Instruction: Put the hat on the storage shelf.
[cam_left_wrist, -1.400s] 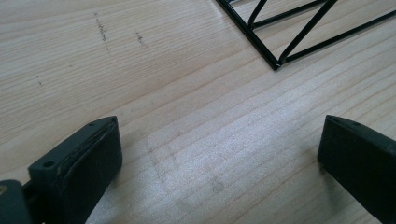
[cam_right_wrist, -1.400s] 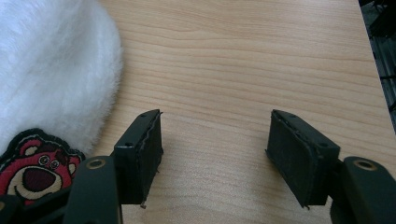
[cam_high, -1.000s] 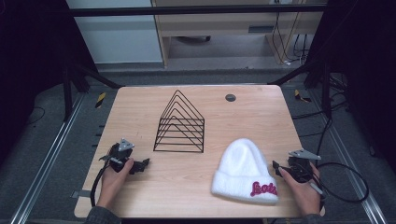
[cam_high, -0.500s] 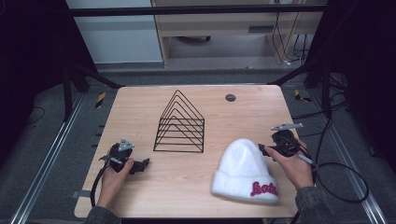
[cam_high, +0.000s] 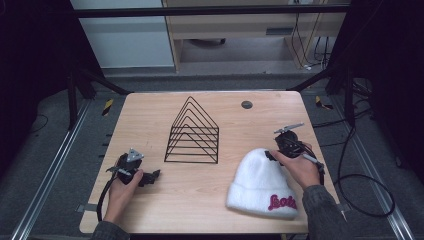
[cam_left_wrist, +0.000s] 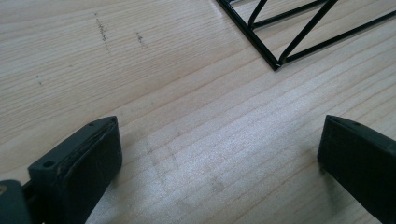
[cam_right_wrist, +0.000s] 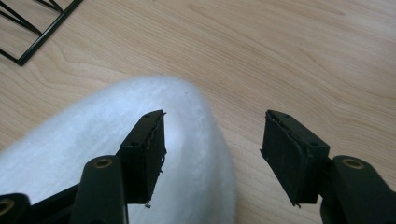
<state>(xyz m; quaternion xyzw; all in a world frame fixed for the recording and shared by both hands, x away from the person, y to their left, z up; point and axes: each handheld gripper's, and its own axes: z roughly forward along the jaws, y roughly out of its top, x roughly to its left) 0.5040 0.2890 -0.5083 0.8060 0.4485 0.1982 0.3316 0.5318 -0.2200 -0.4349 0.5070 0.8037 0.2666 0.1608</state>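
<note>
1. High view: white knit beanie (cam_high: 262, 182) lies flat on the wooden table (cam_high: 150, 115), front-right area, crown pointing toward the far side, red lettering on the folded cuff at the near edge.
2. Same view: right gripper (cam_high: 274, 152) in the person's right hand, sits at the beanie's crown, top-right edge of the hat; looks touching or just above the fabric, can't tell which from here.
3. Left gripper (cam_high: 154, 175) in the left hand, rests low on the table front-left, well apart from the beanie, just near the front-left corner of the black wire rack (cam_high: 192, 132). Rack stands upright mid-table, triangle-shaped loops. Small dark round disc (cam_high: 246, 104) on the far part of the table.
4. Left gripper view: jaws wide apart, nothing between them but bare wood w/ faint marks. Corner of the wire rack (cam_left_wrist: 280, 46) at top right, just ahead of the jaws.
5. Right gripper view: jaws apart, not gripping. One jaw over the beanie (cam_right_wrist: 93, 135) crown, the other over bare table beside it; the hat's rounded edge falls in the gap. Bit of the rack (cam_right_wrist: 37, 28) at top left.
</note>
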